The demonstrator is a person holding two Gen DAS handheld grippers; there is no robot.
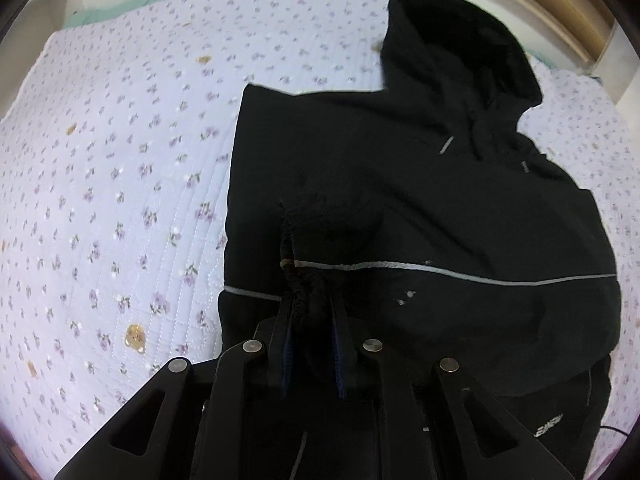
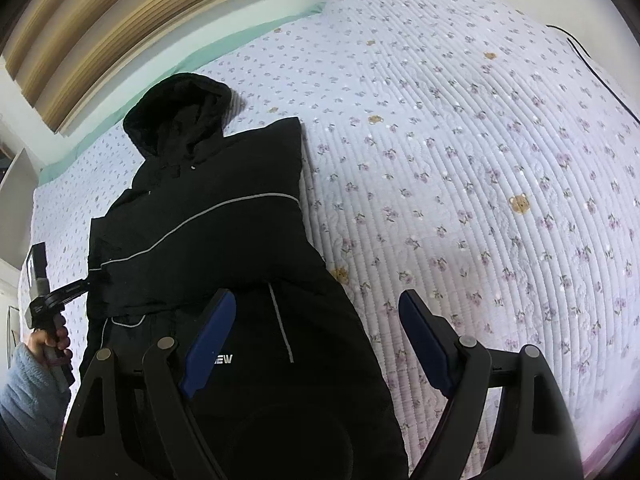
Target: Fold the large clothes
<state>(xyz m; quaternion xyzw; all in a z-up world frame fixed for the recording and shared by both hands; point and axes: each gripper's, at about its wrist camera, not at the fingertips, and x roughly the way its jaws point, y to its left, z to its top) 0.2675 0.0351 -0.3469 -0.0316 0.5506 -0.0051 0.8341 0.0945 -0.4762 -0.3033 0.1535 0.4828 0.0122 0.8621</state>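
- A black hooded jacket (image 1: pixel 420 208) lies on a bed covered by a lilac quilt (image 1: pixel 120 160) printed with small flowers and bear faces.
- The hood (image 2: pixel 176 116) points toward the wooden headboard (image 2: pixel 120 32); both sides already look folded in, leaving a long narrow shape.
- Our left hand-held gripper (image 1: pixel 310 312) is pressed together on a bunched gather of black fabric, near the grey reflective stripe (image 1: pixel 460 272) across the body.
- Our right hand-held gripper (image 2: pixel 316 340) hovers spread wide over the hem end, one blue pad (image 2: pixel 208 340) above the jacket, the other above the quilt; it grips nothing.
- We judge the jacket soft but bulky, padded, fairly heavy, with a smooth shell that may slip.
- It will sag and spring open rather than crease sharply.
- Good holds seem to be the hem corners or the thick folded side edges, pinched deep through all layers.
- A shallow pinch of only the outer shell may pull free.
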